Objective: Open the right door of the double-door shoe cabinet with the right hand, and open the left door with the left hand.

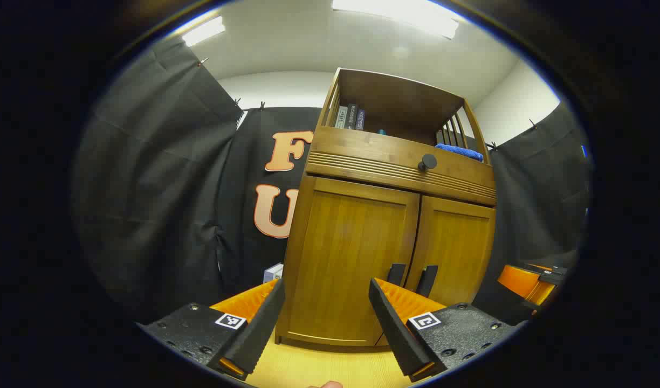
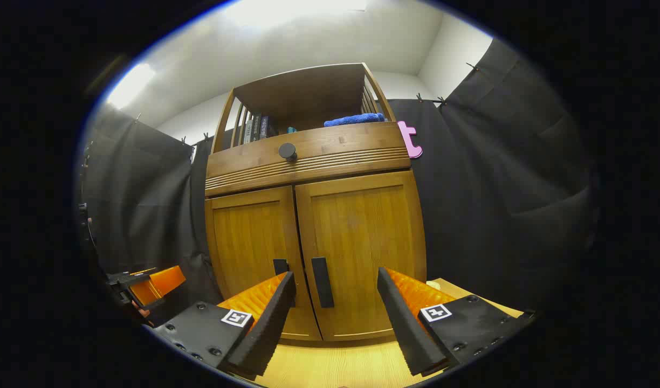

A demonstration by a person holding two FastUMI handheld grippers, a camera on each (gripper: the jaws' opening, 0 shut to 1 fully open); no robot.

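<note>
Before the closed shoe cabinet [image 2: 314, 237], books [image 2: 254, 128] shelved above, both hand-held grippers [image 1: 325, 318] [image 2: 335, 318] gape.

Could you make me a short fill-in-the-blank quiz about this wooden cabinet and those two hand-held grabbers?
1. Both doors of the shoe cabinet are ____.
2. The folded cloth on the open top shelf is ____ in colour.
3. The round knob sits on the drawer, which lies ____ the two doors.
4. The right gripper has its fingers spread ____, with the right door's handle seen between them.

Missing words: closed; blue; above; open
</note>
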